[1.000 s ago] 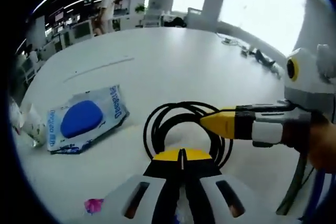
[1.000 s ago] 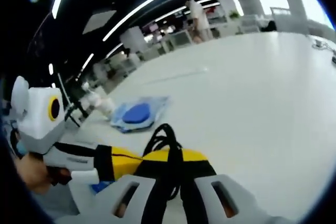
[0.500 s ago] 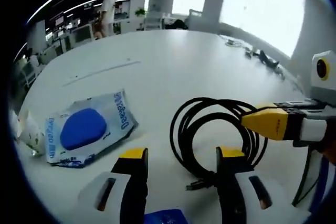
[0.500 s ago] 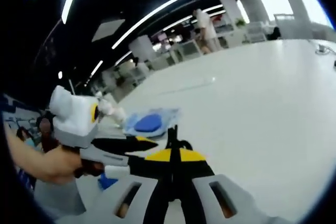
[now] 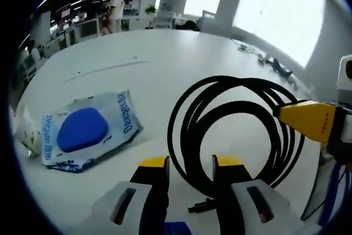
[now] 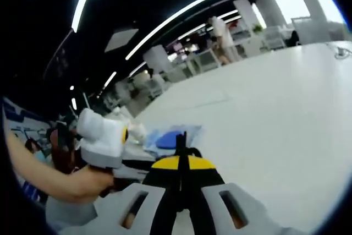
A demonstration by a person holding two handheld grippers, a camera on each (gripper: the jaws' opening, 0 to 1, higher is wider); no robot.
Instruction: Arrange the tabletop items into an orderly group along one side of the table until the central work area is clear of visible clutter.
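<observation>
A coiled black cable (image 5: pixel 184 115) stands lifted off the white table (image 5: pixel 165 59). My right gripper (image 5: pixel 281 111) comes in from the right, its yellow tips shut on the coil's right side. My left gripper (image 5: pixel 190 163) is open, its jaws on either side of the coil's lower left arc, apart from it. In the right gripper view my right gripper (image 6: pixel 180 163) is shut with the cable (image 6: pixel 181 142) rising between its tips. The left gripper's body (image 6: pixel 104 141), held by a hand, is at the left.
A blue-and-white wet-wipes pack (image 5: pixel 82 130) lies left of the coil, also seen as the pack (image 6: pixel 173 137). Crumpled white wrapping (image 5: pixel 22 130) sits at the table's left edge. A small blue item (image 5: pixel 176 227) lies under my left jaws. A person (image 6: pixel 223 31) stands far behind.
My left gripper went from shut to wide open, then narrowed around the coil's arc. The coil has been raised and looms larger. Both views have shifted.
</observation>
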